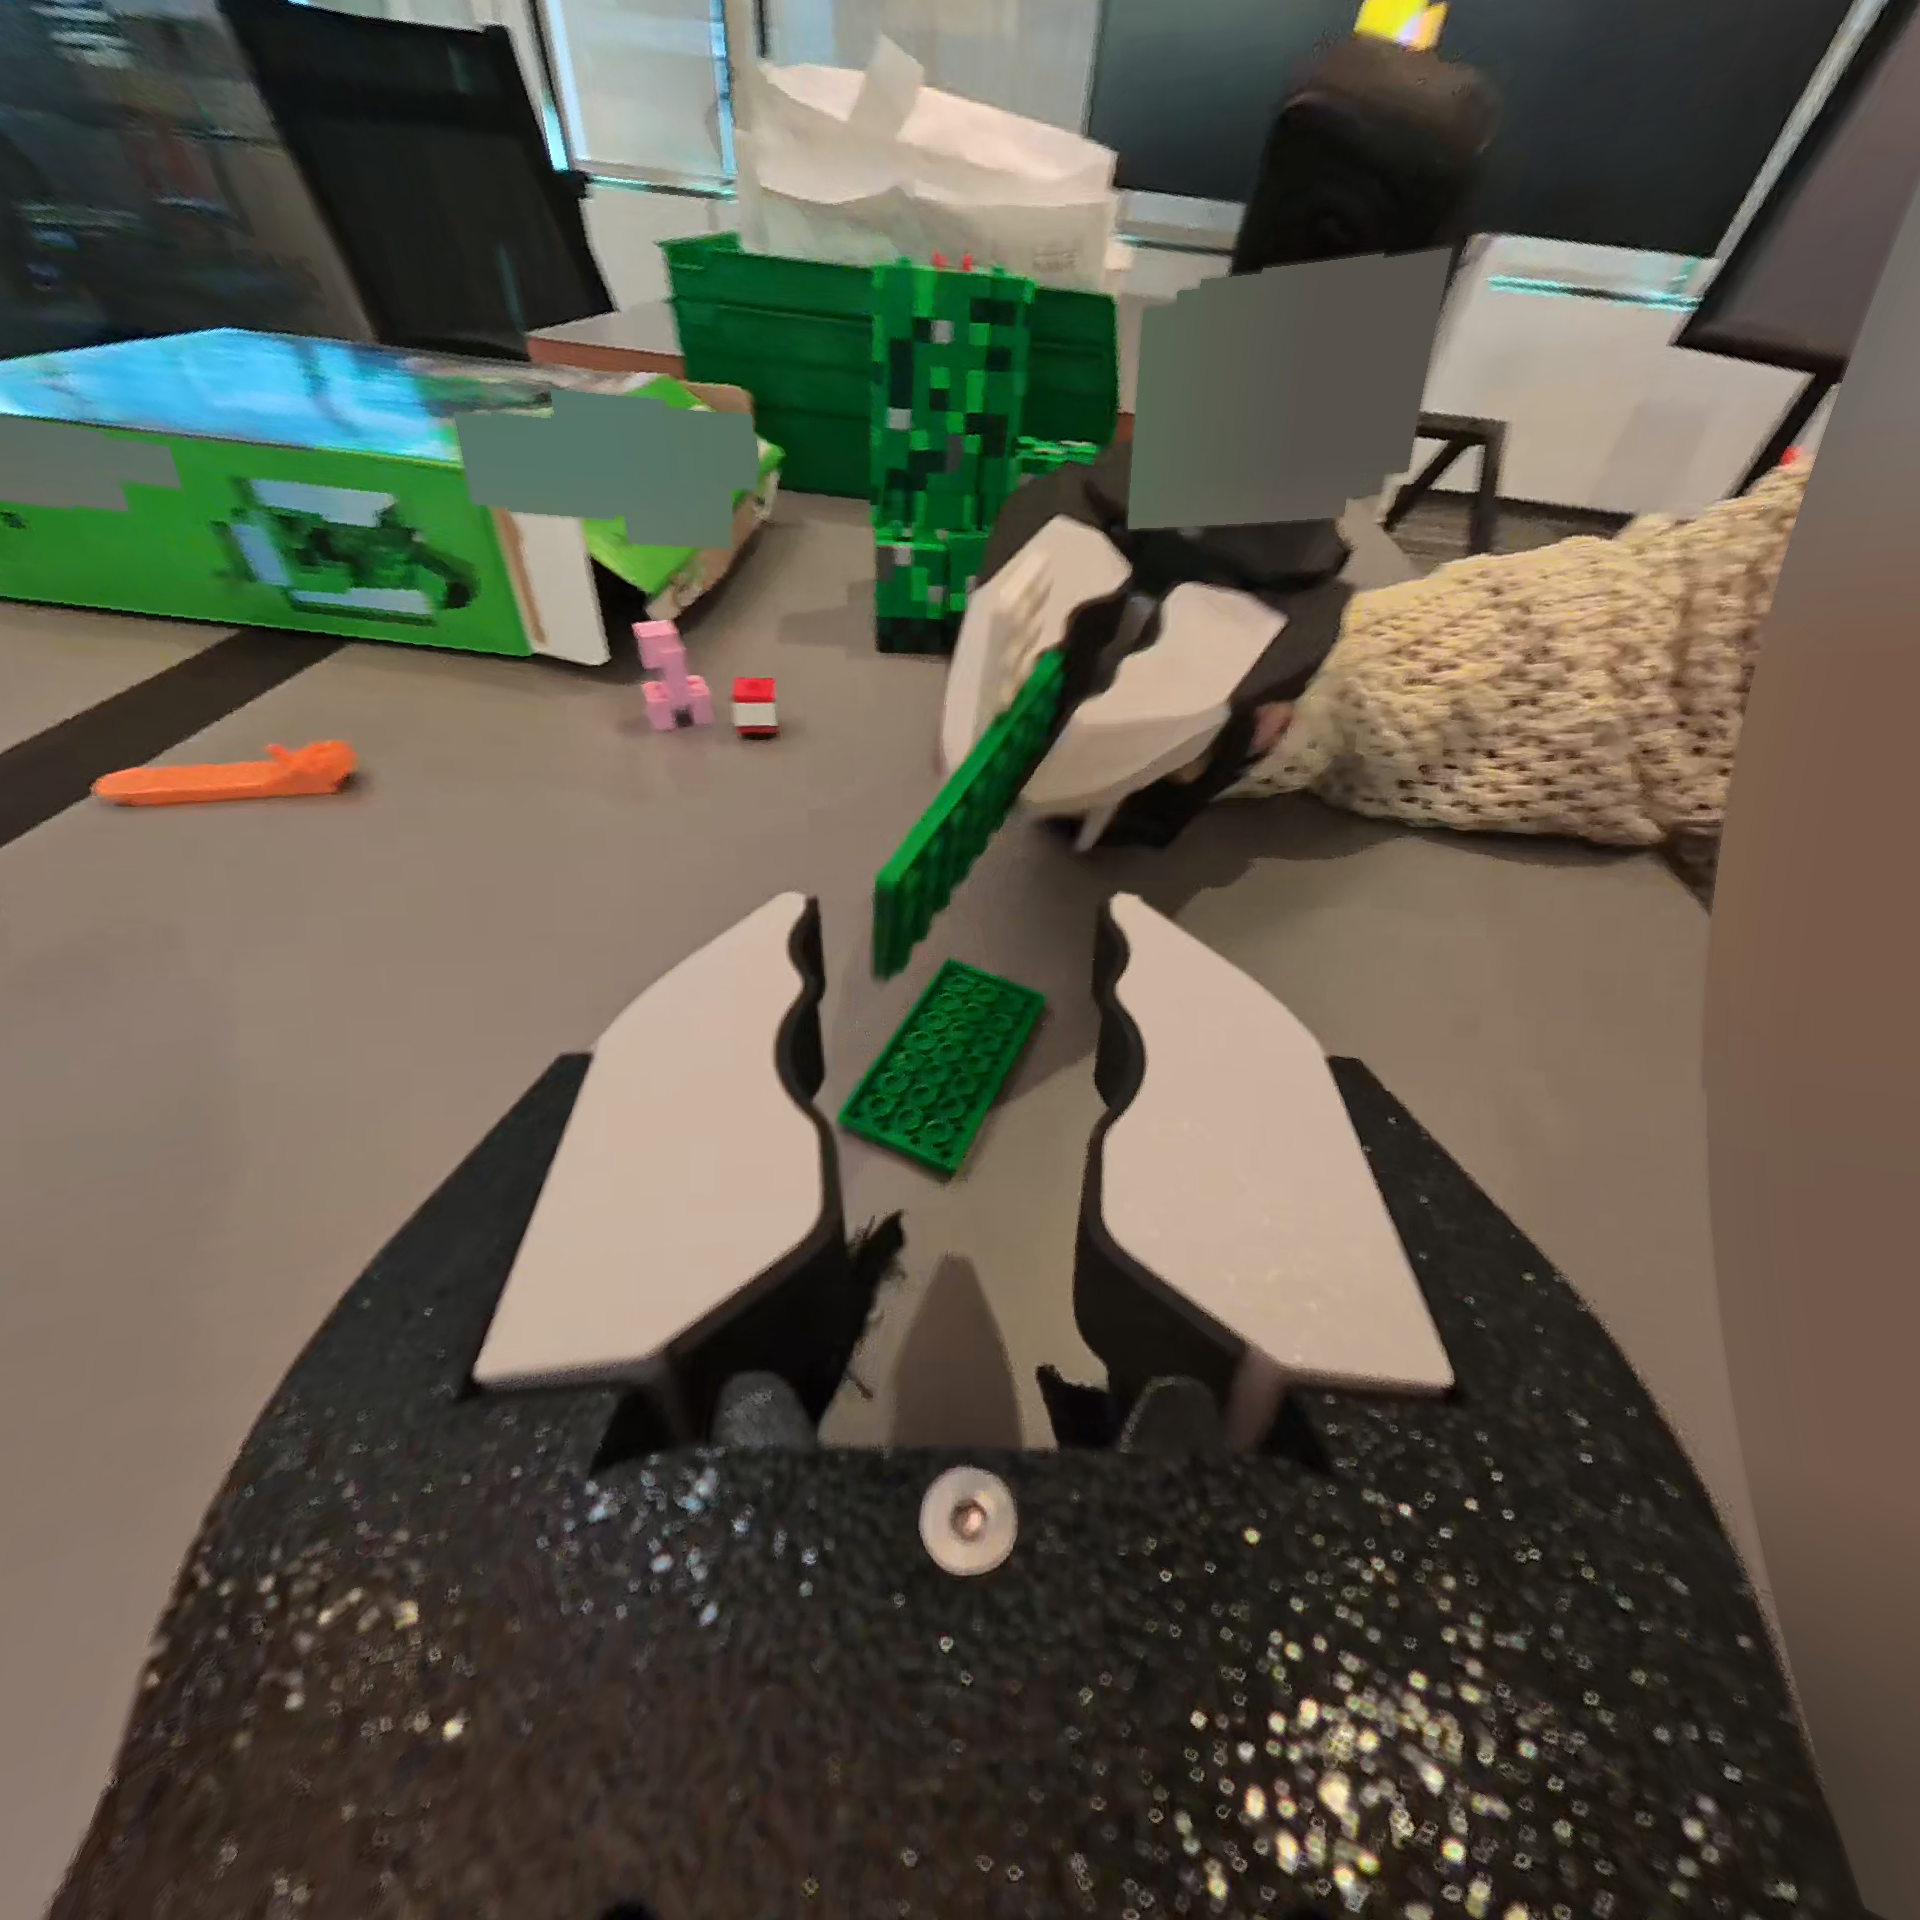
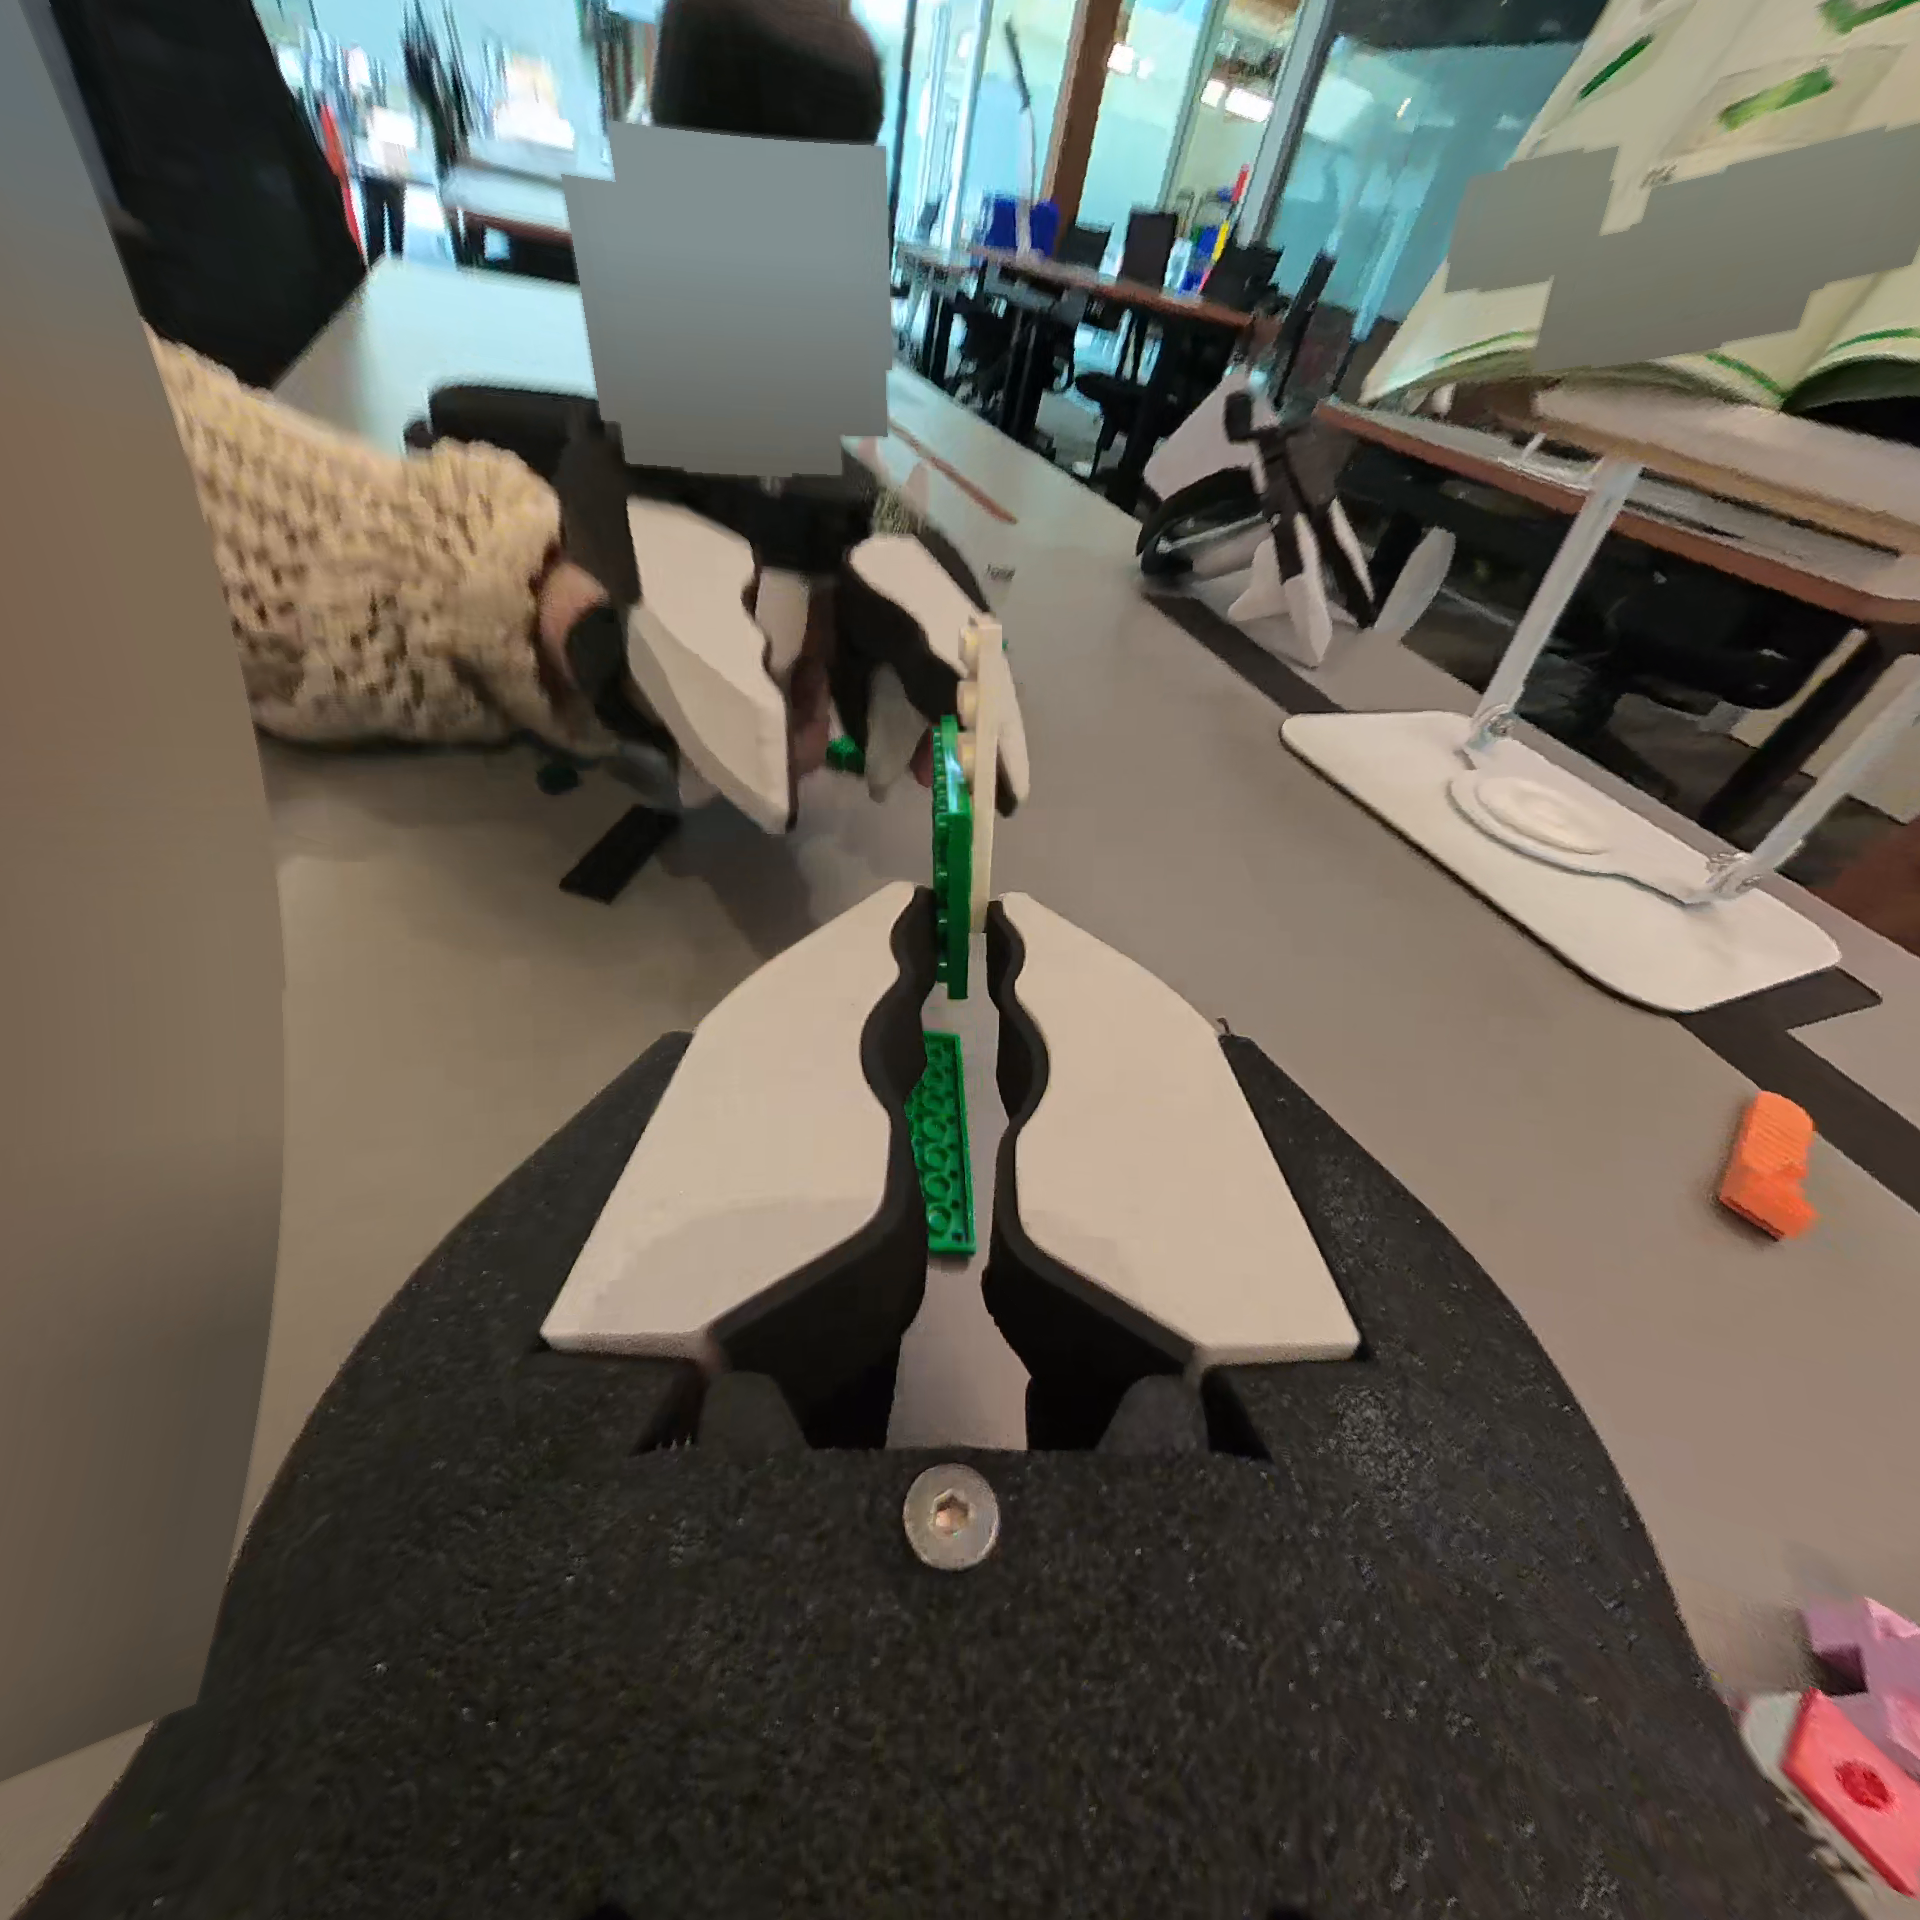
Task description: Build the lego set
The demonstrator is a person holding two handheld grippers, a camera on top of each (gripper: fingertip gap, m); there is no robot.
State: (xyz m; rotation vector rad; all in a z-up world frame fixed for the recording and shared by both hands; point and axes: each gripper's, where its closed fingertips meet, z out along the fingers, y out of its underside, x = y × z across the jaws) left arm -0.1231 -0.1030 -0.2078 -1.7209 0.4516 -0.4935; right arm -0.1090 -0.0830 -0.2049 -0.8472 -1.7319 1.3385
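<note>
My right gripper (image 2: 961,920) is shut on a long green plate (image 2: 951,831) with a white plate (image 2: 985,748) pressed against its side, and holds them on edge above the grey table. In the left wrist view the right gripper (image 1: 1075,665) holds this green plate (image 1: 966,821) slanting down towards my left gripper (image 1: 961,920). The left gripper is open and empty. A shorter green plate (image 1: 945,1070) lies underside up on the table between its fingers. It also shows in the right wrist view (image 2: 943,1143), with the left gripper (image 2: 831,790) beyond it.
A green set box (image 1: 260,499), a built green blocky figure (image 1: 945,447) and a green bin (image 1: 769,343) stand at the back. A pink figure (image 1: 670,681), a red-white brick (image 1: 755,707) and an orange separator (image 1: 229,774) lie left. A white stand base (image 2: 1558,831) sits right. My left and right fingertips are right by each other. Both grippers' tips are roughly 20 cm from the red-white brick (image 1: 755,707). It turns up in the right wrist view (image 2: 1770,1744) as well.
</note>
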